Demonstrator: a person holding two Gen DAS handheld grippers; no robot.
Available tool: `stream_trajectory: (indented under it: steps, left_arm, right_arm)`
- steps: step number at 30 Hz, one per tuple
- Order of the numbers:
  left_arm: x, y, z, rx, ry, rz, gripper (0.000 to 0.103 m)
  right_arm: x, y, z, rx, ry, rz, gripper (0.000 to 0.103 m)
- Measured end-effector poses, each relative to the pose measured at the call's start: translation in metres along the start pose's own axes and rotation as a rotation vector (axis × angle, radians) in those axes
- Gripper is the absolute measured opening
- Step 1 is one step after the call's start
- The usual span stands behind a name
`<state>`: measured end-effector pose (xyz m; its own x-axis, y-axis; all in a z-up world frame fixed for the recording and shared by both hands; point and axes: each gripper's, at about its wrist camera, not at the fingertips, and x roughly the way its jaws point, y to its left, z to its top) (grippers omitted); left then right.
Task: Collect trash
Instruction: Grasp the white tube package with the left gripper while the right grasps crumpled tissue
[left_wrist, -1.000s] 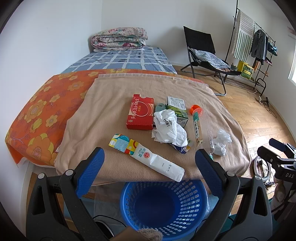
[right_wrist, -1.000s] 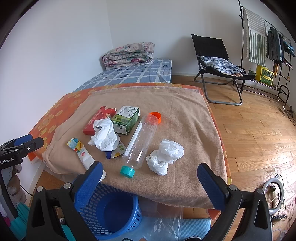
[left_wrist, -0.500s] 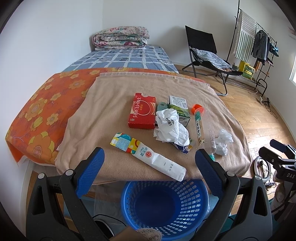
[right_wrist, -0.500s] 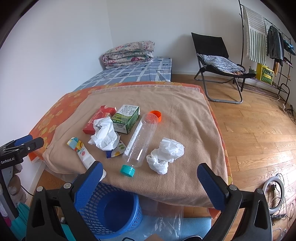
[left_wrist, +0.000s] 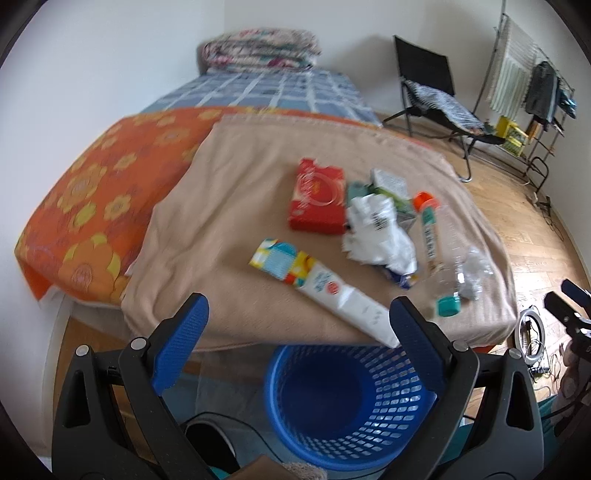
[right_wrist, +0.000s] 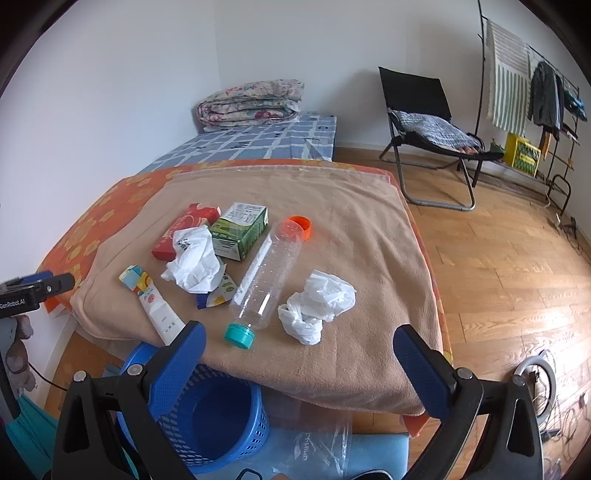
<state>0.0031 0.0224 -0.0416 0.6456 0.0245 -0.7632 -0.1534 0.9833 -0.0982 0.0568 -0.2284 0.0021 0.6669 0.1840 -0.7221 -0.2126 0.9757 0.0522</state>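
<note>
- Blue basket (left_wrist: 349, 402) sits on the floor right under the near edge of the bed, empty so far.
- Trash lies on the tan blanket (right_wrist: 351, 221): a white tube (left_wrist: 325, 291), a red box (left_wrist: 317, 201), a green carton (right_wrist: 242, 230), a clear bottle (right_wrist: 267, 277) on its side, a big crumpled paper (right_wrist: 194, 264) and a small white wad (right_wrist: 317, 304).
- Both sets of jaws spread wide and holding nothing: left gripper (left_wrist: 297, 321) above the basket, right gripper (right_wrist: 299, 345) near the bottle's teal cap (right_wrist: 239, 335).
- Best to start with the closest bits: tube for the left, wad or bottle for the right.
- Tube end hangs over the bed edge, so easy to pinch across its flat sides.
- Bottle may roll; better to grab across the middle, not the cap.
- Soft paper squashes, so close down all the way.
- Lift clear of the blanket first, then move over the basket and let go low, so nothing bounces out.
</note>
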Motion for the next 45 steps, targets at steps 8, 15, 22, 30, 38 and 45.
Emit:
stream_trajectory:
  steps: [8, 15, 22, 30, 38, 45]
  left_arm:
    - [0.015, 0.020, 0.016, -0.008, 0.027, 0.015, 0.100]
    - [0.034, 0.013, 0.029, 0.046, 0.044, 0.016, 0.100]
    - [0.069, 0.018, 0.021, -0.002, 0.182, -0.024, 0.084]
    - [0.098, 0.008, 0.024, -0.114, 0.273, -0.113, 0.071]
    - [0.145, -0.005, 0.029, -0.195, 0.361, -0.094, 0.071]
    - [0.168, -0.010, 0.034, -0.183, 0.350, -0.019, 0.067]
  right_arm:
    - [0.012, -0.020, -0.001, 0.036, 0.010, 0.026, 0.099]
    - [0.030, -0.054, 0.012, 0.134, 0.089, 0.044, 0.089]
    - [0.062, -0.055, 0.026, 0.102, 0.154, 0.048, 0.088]
    - [0.088, -0.046, 0.031, 0.096, 0.207, 0.062, 0.086]
    - [0.109, -0.047, 0.029, 0.098, 0.256, 0.045, 0.085]
    - [0.128, -0.050, 0.033, 0.133, 0.286, 0.056, 0.085]
